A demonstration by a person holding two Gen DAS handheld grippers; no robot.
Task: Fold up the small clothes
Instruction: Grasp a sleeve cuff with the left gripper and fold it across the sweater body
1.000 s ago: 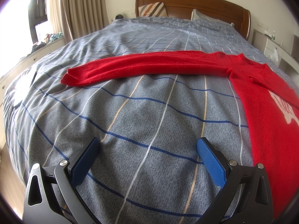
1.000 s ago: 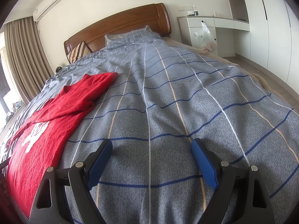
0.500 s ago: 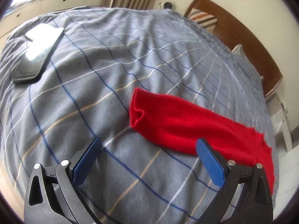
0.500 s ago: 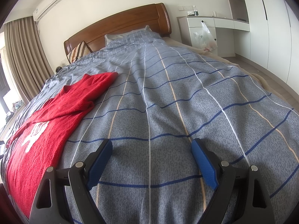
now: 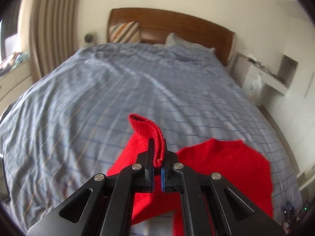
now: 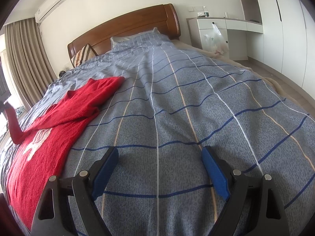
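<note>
Your bed (image 6: 196, 98) carries the red sweater (image 6: 49, 137) at nine o'clock in the right view. Your left gripper (image 5: 157, 153) has just closed its jaws, pinching the sleeve cuff (image 5: 145, 127) and lifting it. The sleeve fold is probably starting, though that view is blurred; next, carry it across the body. Your right gripper (image 6: 157, 175) hangs spread, empty.

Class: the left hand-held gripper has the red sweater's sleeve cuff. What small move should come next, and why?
Probably carry the cuff across onto the red sweater body. The left hand-held gripper is shut on it, lifted off the bed, while the body lies flat.
</note>
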